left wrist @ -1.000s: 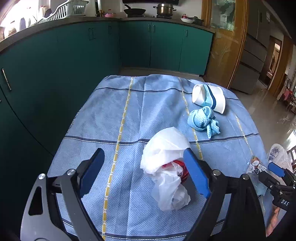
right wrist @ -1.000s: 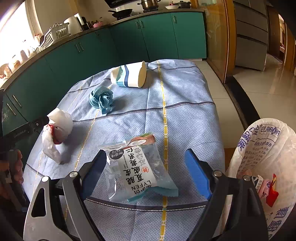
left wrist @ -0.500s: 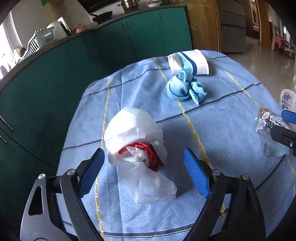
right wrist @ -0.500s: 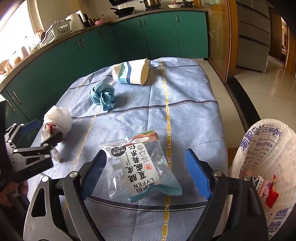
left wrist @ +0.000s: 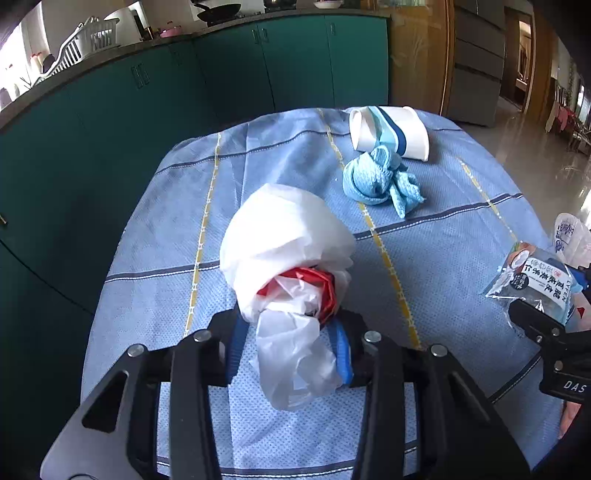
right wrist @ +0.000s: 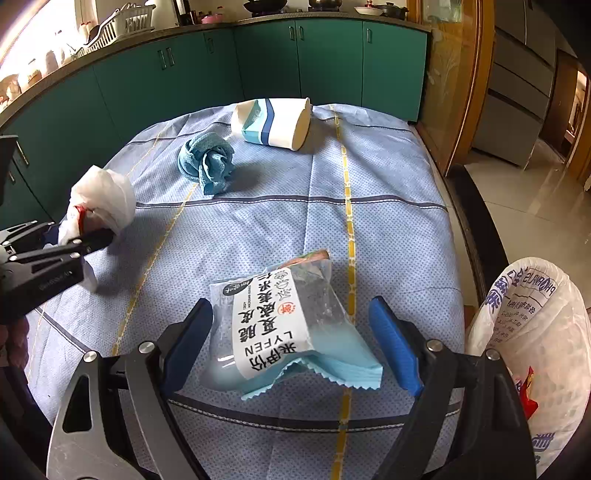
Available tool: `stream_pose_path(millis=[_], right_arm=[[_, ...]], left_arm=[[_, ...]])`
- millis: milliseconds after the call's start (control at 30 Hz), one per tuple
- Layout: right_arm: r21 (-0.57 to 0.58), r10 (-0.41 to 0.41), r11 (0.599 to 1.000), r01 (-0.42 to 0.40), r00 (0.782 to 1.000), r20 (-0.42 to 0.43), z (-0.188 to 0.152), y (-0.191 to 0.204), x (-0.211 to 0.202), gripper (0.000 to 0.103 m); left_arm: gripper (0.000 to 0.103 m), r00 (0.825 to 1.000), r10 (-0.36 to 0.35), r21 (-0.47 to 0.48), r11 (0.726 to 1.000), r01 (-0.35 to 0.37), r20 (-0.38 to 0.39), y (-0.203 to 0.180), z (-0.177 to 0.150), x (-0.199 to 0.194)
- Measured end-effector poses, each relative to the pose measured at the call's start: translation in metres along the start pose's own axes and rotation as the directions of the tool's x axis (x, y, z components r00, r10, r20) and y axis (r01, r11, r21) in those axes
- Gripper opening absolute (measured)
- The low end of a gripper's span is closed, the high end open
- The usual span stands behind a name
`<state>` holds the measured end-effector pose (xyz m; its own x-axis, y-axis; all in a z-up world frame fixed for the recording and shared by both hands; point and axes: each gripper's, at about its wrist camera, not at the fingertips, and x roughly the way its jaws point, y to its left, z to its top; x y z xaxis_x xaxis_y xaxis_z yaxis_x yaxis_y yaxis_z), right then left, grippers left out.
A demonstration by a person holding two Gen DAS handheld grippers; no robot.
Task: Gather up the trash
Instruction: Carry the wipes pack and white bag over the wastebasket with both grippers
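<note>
L gripper [left wrist: 288,350] had just been closing on the crumpled white plastic bag w/ red scrap [left wrist: 288,266] on the blue-cloth table [left wrist: 443,229], prob. to lift it for binning, while R gripper [right wrist: 291,347] hung wide open astride the clear printed snack wrapper [right wrist: 280,321], not yet gripped.

In the left wrist view, the right gripper [left wrist: 576,291] is cut off by the right edge of the frame, its jaws unreadable there. The lined bin [right wrist: 532,332] runs off the lower right of the right wrist view. Small items on the counter [right wrist: 110,33] at the upper left are washed out by glare.
</note>
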<state>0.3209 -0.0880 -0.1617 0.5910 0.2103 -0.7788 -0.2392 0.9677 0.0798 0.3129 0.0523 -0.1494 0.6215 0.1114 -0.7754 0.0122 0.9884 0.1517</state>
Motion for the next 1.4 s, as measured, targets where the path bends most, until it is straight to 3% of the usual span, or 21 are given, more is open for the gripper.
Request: stream_pose_path(millis=[167,400,567,700,933,1100,1267,1400], right_arm=[[0.003,0.012,1.0,-0.012,1.0,0.007,0.0,0.001,0.0,0.085],[-0.021,0.033,0.999,-0.033,0.999,0.016,-0.001,0.007,0.0,0.085],[-0.039,0.059,0.998,-0.058,0.998,0.023,-0.002,0.013,-0.001,0.084],[-0.055,0.078,0.996,-0.077,0.997,0.011,-0.003,0.014,0.0,0.063],[-0.061,0.087,0.994,-0.086,0.996,0.024,-0.005,0.016,-0.003,0.06],[-0.03,0.106,0.994,-0.104,0.991,0.086,-0.001,0.005,-0.028,0.06],[-0.015,-0.024,0.999,0.029,0.966,0.257,-0.004,-0.015,-0.083,0.06],[0.05,-0.17,0.985,0.162,0.931,0.324,-0.017,-0.041,-0.109,0.06]], left_arm=[[0.038,0.996,0.0,-0.004,1.0,0.001,0.086,-0.004,0.004,-0.018],[0.038,0.977,0.002,-0.011,1.0,0.0,0.211,-0.008,0.006,-0.049],[0.038,0.978,-0.001,-0.017,1.0,0.005,0.207,-0.008,0.007,-0.046],[0.038,0.979,-0.006,-0.013,1.0,0.009,0.204,-0.006,0.002,-0.046],[0.038,0.979,-0.013,-0.028,0.999,0.019,0.204,-0.002,0.003,-0.047],[0.038,0.969,-0.067,-0.059,0.995,0.084,0.237,-0.012,0.01,-0.06],[0.038,0.951,-0.136,-0.018,0.989,0.147,0.279,-0.049,0.016,-0.073],[0.038,0.941,-0.193,0.036,0.981,0.19,0.278,-0.083,0.015,-0.078]])
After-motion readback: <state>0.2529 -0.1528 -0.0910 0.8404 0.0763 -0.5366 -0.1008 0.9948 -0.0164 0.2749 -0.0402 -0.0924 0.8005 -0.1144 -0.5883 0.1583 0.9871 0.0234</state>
